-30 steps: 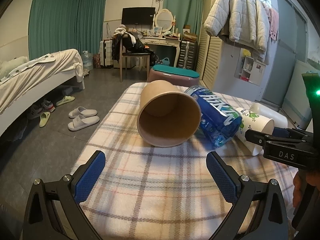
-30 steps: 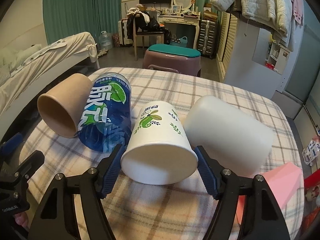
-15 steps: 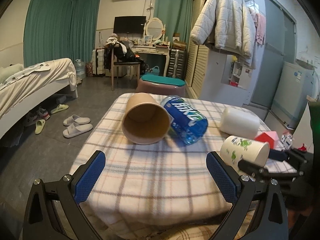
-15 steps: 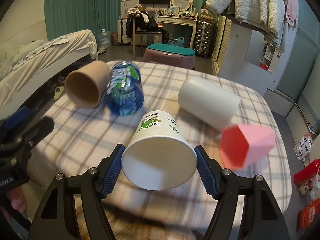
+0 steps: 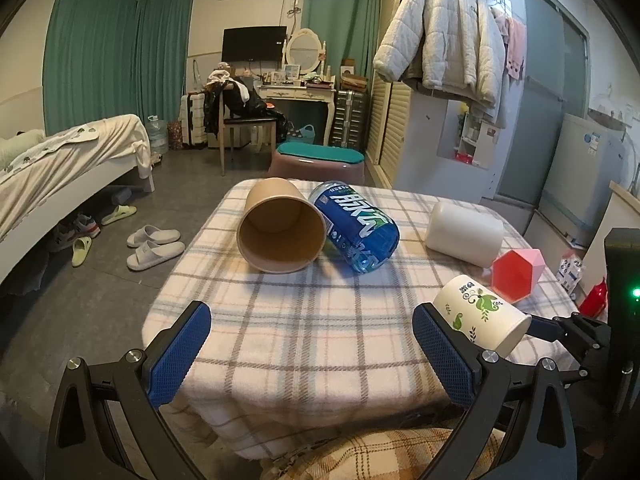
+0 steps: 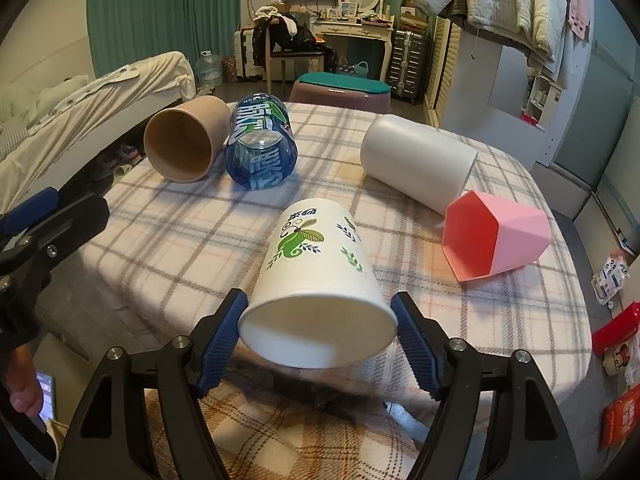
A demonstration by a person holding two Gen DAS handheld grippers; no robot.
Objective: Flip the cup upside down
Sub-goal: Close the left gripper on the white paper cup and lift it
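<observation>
Nearest, right gripper [image 6: 319, 336] clamped by its blue fingers [image 6: 219, 344] on the rim end of the white leaf-print cup [image 6: 318, 280], held on its side above the near edge of the plaid-covered table [image 6: 168, 240], mouth toward the camera. Left gripper [image 5: 310, 350] at near left, fingers [image 5: 180, 354] spread wide around nothing. Farther off, all lying on the table: pink hexagonal cup [image 6: 494, 236] at right, white cylinder [image 6: 418, 162] just beyond it, blue can [image 6: 261, 148] touching brown paper cup [image 6: 185, 138] at far left.

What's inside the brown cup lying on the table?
Nothing shows inside the brown cup: its mouth faces the camera, and the bare brown walls and round bottom are in view. It lies on its side against the blue can, which hides the cup's far right outer wall.
</observation>
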